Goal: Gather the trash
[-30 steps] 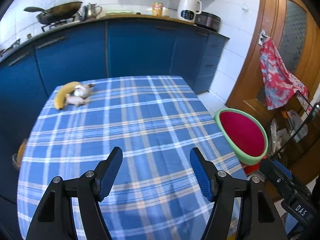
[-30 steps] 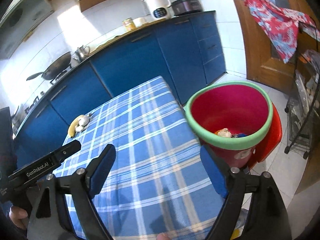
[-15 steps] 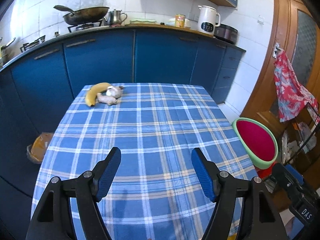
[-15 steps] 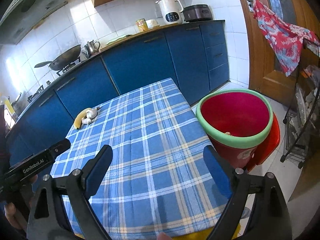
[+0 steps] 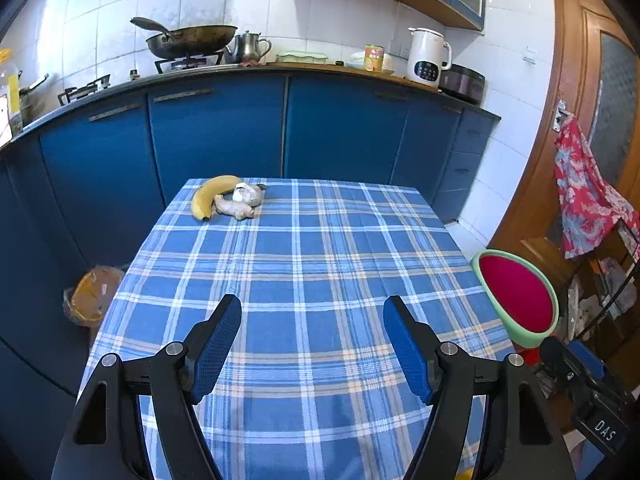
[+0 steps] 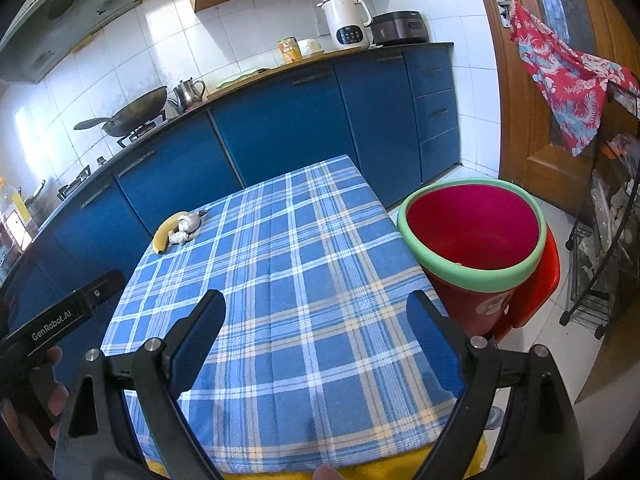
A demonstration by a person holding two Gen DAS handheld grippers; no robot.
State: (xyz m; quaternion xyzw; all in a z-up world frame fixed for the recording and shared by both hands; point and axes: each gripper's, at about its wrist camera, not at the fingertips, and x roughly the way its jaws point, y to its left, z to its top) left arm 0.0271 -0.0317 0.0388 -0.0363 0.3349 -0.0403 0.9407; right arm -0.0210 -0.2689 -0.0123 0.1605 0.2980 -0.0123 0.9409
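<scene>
A red trash bin with a pale green rim (image 6: 476,232) (image 5: 520,296) stands on the floor at the right side of the table. At the far left corner of the blue plaid tablecloth (image 5: 312,264) (image 6: 288,272) lie a yellow banana (image 5: 209,196) (image 6: 166,230), a piece of ginger (image 5: 234,209) and a garlic bulb (image 5: 249,194) (image 6: 188,222). My left gripper (image 5: 312,320) hangs open over the near part of the table, nothing between its blue pads. My right gripper (image 6: 316,312) is open too, wide and empty, left of the bin.
Blue kitchen cabinets (image 5: 224,132) run behind the table, with a wok (image 5: 188,40), a kettle (image 5: 428,58) and a can on the counter. A brown bag (image 5: 94,294) sits on the floor at the left. A wire rack (image 6: 608,240) and a wooden door stand at the right.
Both grippers pulled back and rose a little, so more of the table and kitchen shows. The bin's contents have dropped out of sight behind its rim. Both stay open.
</scene>
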